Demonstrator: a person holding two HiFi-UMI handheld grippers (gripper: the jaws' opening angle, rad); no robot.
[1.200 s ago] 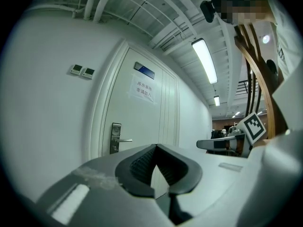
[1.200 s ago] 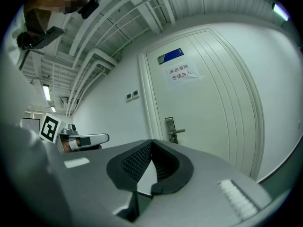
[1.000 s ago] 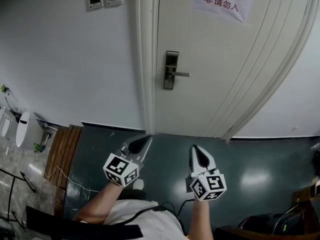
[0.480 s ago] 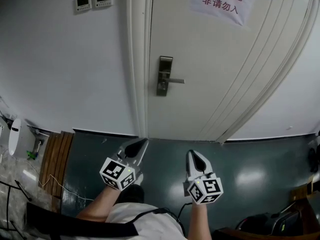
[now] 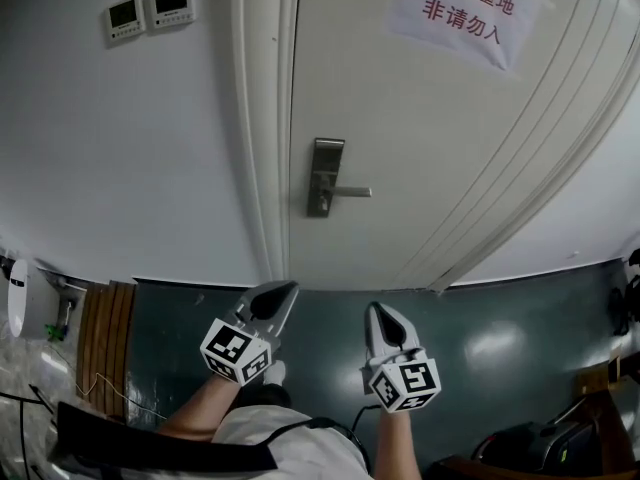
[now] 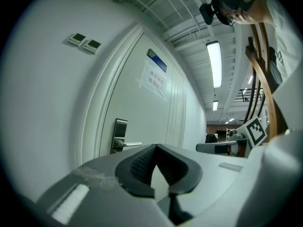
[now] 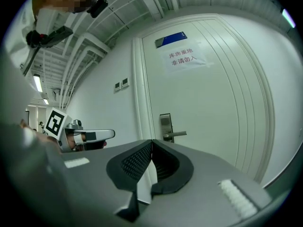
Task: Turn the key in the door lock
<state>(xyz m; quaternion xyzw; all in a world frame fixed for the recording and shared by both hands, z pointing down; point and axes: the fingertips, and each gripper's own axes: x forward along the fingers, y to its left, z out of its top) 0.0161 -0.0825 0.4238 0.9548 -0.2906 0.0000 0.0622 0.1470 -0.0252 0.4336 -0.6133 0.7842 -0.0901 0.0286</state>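
Metal lock plate sitting well ahead of both grippers, keyhole too small to make out. Left gripper and right gripper pointing at door, jaws pressed together, gripping nothing.

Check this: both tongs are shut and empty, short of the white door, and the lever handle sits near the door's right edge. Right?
Not quite. The head view shows the lever handle near the left edge of the white door, not the right. The rest holds: the left tongs and right tongs are shut, empty, and short of the door.
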